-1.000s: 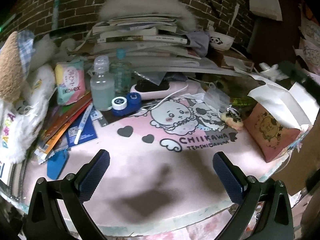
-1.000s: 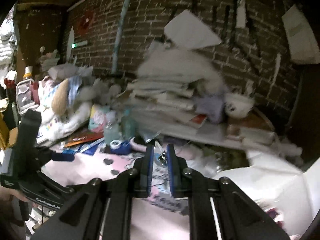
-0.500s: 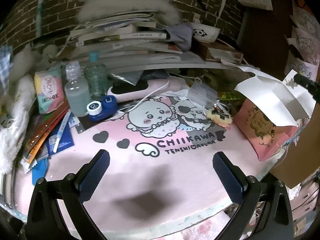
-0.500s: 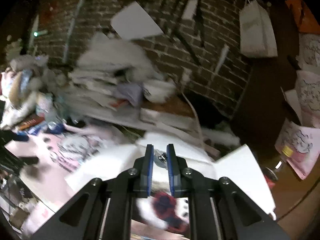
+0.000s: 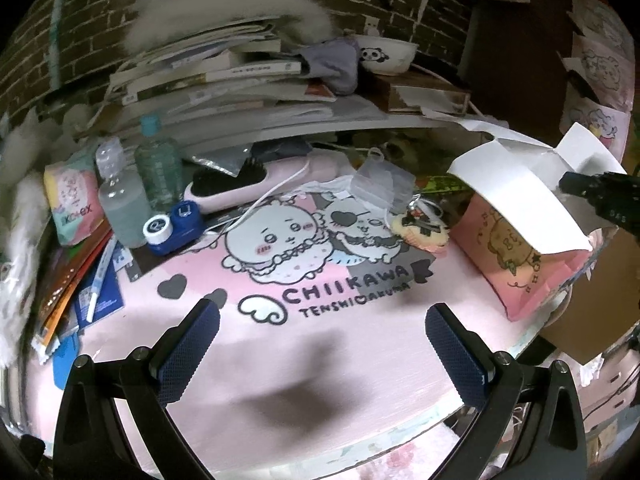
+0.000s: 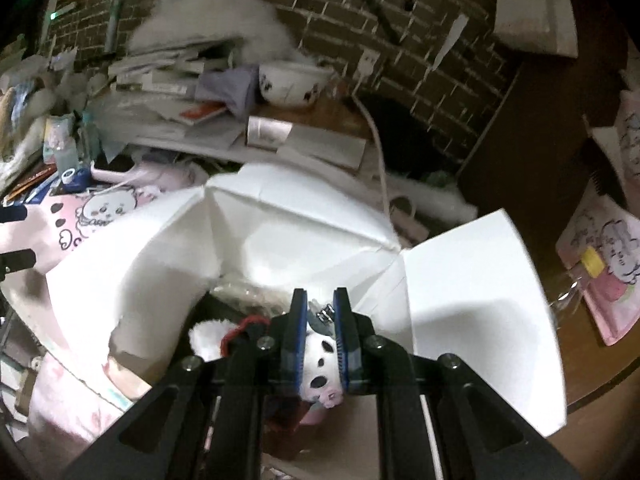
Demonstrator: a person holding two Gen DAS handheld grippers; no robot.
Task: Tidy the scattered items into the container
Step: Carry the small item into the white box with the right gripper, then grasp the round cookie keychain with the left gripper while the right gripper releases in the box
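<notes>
My right gripper (image 6: 320, 308) is shut on the metal clasp of a plush keychain (image 6: 320, 364), a white charm with black spots that hangs under the fingers. It hovers over the open pink box (image 6: 460, 280), whose white flaps are spread wide. Another white plush with red cord (image 6: 212, 332) lies inside. In the left wrist view the same box (image 5: 520, 248) stands at the mat's right edge with the right gripper (image 5: 600, 196) above it. My left gripper (image 5: 320, 336) is open and holds nothing above the pink mat (image 5: 280, 360). A cookie keychain (image 5: 420, 228) and a blue lens case (image 5: 172, 226) lie on the mat.
Two clear bottles (image 5: 120, 208), a pink hairbrush (image 5: 248, 188), a tissue pack (image 5: 72, 204) and pens (image 5: 96, 288) crowd the mat's left and back. Clear plastic packets (image 5: 380, 180) lie near the cookie keychain. Stacked books (image 5: 224, 80) and a panda bowl (image 5: 386, 54) sit behind.
My right gripper swung to the right, from over the mat to above the open box, carrying the keychain. The left gripper drifted right, still open.
</notes>
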